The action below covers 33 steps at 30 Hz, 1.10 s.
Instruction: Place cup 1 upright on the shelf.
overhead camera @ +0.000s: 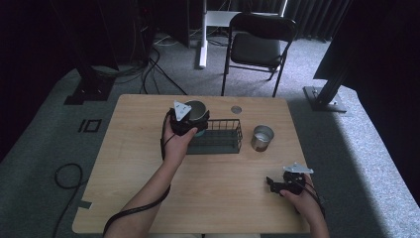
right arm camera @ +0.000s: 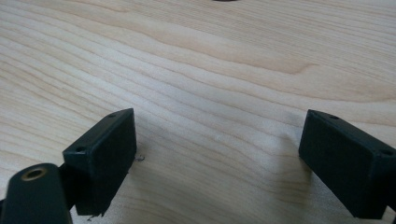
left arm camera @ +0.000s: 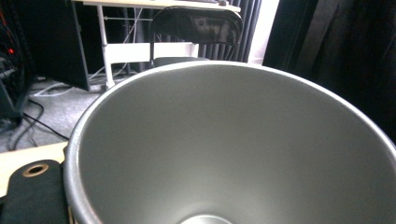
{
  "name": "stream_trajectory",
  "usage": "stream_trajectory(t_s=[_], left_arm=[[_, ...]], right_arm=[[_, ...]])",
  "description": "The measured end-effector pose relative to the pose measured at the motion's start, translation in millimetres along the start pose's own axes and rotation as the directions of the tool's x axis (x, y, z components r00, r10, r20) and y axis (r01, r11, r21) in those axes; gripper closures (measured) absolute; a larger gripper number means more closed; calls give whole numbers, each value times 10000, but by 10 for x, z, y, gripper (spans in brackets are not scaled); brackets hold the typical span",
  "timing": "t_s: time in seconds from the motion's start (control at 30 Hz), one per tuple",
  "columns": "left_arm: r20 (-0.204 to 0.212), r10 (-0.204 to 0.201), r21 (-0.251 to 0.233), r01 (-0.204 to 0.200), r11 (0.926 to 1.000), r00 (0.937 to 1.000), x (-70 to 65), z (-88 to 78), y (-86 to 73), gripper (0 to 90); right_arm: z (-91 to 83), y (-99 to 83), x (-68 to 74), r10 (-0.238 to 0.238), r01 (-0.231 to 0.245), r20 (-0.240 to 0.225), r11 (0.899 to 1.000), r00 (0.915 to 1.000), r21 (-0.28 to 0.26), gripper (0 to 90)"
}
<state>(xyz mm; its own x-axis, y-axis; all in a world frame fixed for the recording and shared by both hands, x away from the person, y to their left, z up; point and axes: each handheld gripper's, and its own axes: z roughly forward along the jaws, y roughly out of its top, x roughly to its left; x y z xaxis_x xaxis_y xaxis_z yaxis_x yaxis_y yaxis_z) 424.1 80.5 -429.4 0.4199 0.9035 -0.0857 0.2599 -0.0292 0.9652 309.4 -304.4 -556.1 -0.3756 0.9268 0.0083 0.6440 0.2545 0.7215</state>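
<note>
Where your left forearm rises from the bottom edge of the high view toward the centre of the frame, your left gripper (overhead camera: 189,123) sits at the left end of the black wire basket (overhead camera: 225,133), and it holds a grey metal cup (overhead camera: 197,111) just above and left of centre. The cup's open mouth faces upward there, over the basket's left end; whether its base touches the wires cannot be told. In the left gripper view the cup's (left arm camera: 233,144) pale inner wall spans most of the frame, its rim arching from lower left to right edge, with one dark part of the gripper at lower left pressed against the outside of the rim. The jaws pinch the cup.

A second metal cup (overhead camera: 261,137) stands upright on the wooden table (overhead camera: 138,163), just right of the basket and apart from it. A small round disc (overhead camera: 236,109) lies on the table above the basket, near the far edge.

Your right gripper (overhead camera: 275,185) lies in the lower right of the high view, low over the table. In the right gripper view (right arm camera: 219,158) its two black jaws stand spread wide, with bare wood grain between them.

A folding chair (overhead camera: 257,47) stands on the carpet at upper centre.
</note>
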Motion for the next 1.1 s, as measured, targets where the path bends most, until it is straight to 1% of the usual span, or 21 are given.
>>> stream_trajectory(t_s=[0.03, 0.1, 0.13, 0.17, 0.2, 0.27, 0.33, 0.4, 0.47, 0.53, 0.6, 0.67, 0.7, 0.8, 1.0, 1.07, 1.1], left_arm=[[0, 0, 0, 0, 10000, 10000, 0, 0, 0, 136], [-85, 170, -70, -171, 9998, 9998, 7, 49, -55, 136], [-49, 192, 5, -192, 9998, 9998, 14, 70, -71, 136], [22, 22, -8, -22, 10000, 10000, 20, 89, -89, 136], [-18, 41, 37, -41, 10000, 10000, 25, 114, -110, 136], [-92, 137, 44, -136, 9999, 9999, 22, 146, -144, 136], [-39, 155, 137, -155, 9998, 9999, 24, 180, -182, 136], [-106, 269, 220, -266, 9994, 9996, 19, 204, -219, 136], [-94, 281, 242, -279, 9993, 9996, 17, 226, -250, 136], [-162, 417, 312, -412, 9987, 9990, 12, 249, -268, 136], [-121, 369, 398, -364, 9985, 9992, 10, 268, -280, 136], [-157, 458, 451, -451, 9980, 9988, -1, 282, -295, 136], [-78, 485, 467, -480, 9978, 9988, -4, 290, -302, 136], [-84, 684, 572, -678, 9961, 9976, -22, 309, -334, 136], [-109, 669, 771, -659, 9948, 9977, -2, 308, -404, 136], [-216, 759, 810, -739, 9940, 9969, 6, 307, -425, 136], [-155, 719, 849, -703, 9939, 9973, 10, 309, -436, 136]], right_arm=[[0, 0, 0, 0, 0, 0, 10000, 10000, 0, 109], [0, 0, 0, -1, 1, 1, 10000, 10000, 0, 109], [0, 0, 0, 0, 0, 0, 10000, 10000, -1, 109], [0, 0, 0, -1, 1, 1, 10000, 10000, -1, 109], [0, 0, 0, 1, -1, 1, 10000, 10000, 0, 109], [0, 0, 0, 0, 0, -1, 10000, 10000, -1, 109], [0, 0, 0, 4, -4, -2, 10000, 10000, -1, 109], [0, 0, 0, 1, -1, -1, 10000, 10000, -1, 109], [0, 0, 0, 3, -3, -2, 10000, 10000, -1, 109], [0, 0, 0, 2, -2, -2, 10000, 10000, -1, 109], [0, 0, 0, 0, 0, -1, 10000, 10000, -1, 109], [0, 0, 0, 4, -4, -2, 10000, 10000, -2, 109], [0, 0, 0, 1, -1, -2, 10000, 10000, -1, 109], [0, 0, 0, 5, -5, -2, 10000, 10000, -1, 109], [0, 0, 0, 4, -4, -4, 10000, 10000, -1, 109], [0, 0, 0, 6, -6, -2, 10000, 10000, 0, 109], [0, 0, 0, 9, -9, -2, 10000, 10000, 0, 109]])
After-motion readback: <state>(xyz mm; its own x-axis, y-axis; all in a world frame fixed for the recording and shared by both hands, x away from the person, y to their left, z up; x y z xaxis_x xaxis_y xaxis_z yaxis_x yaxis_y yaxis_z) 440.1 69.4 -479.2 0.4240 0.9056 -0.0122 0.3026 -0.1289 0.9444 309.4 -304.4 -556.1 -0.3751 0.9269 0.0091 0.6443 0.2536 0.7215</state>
